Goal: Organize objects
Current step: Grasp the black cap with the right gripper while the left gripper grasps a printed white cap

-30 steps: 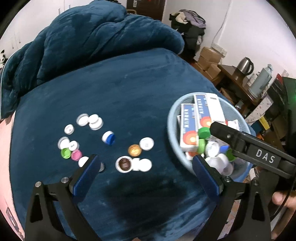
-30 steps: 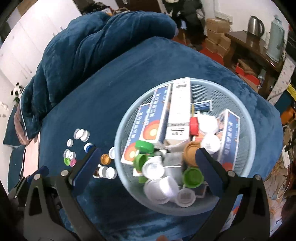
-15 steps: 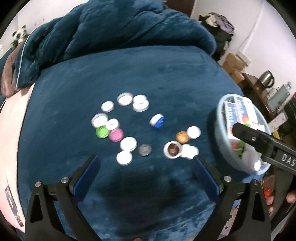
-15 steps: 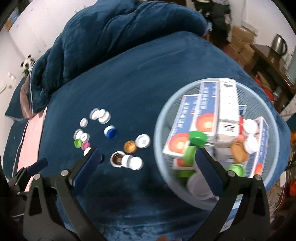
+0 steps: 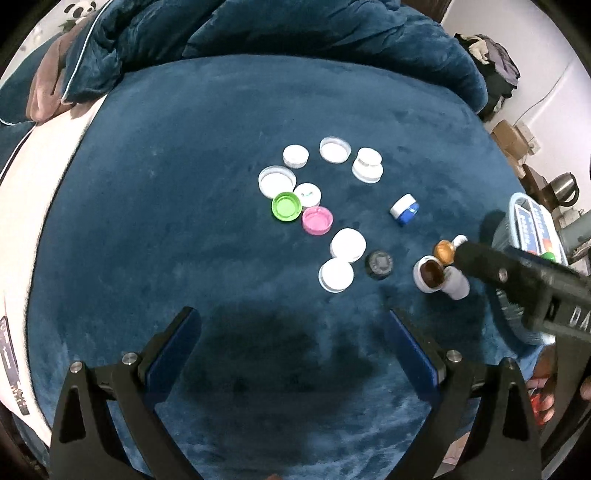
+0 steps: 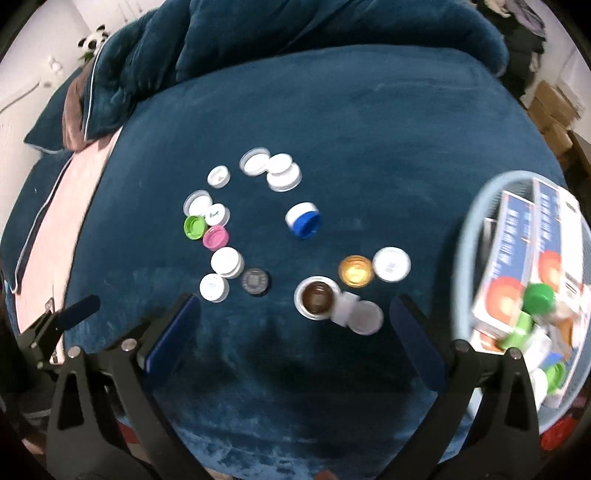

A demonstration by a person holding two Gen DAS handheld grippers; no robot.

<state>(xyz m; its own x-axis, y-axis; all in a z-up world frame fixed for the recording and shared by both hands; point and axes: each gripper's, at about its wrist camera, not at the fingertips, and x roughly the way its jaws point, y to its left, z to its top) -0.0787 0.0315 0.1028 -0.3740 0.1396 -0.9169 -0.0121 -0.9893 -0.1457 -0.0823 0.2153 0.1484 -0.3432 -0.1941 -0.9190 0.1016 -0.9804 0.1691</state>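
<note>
Several bottle caps lie loose on the dark blue blanket: a green cap, a pink cap, a blue-and-white cap, a black cap, a gold cap, a brown-filled lid and several white ones. A light blue basket at the right holds boxes and more caps. My left gripper is open and empty, near of the caps. My right gripper is open and empty, just near of the brown-filled lid.
A bunched dark blue duvet lies along the far side. A pink sheet shows at the left edge. Cardboard boxes and a kettle stand off to the right.
Both grippers swung left, away from the basket and over the loose caps. The basket slid to the right edge in both views. Both stayed open.
</note>
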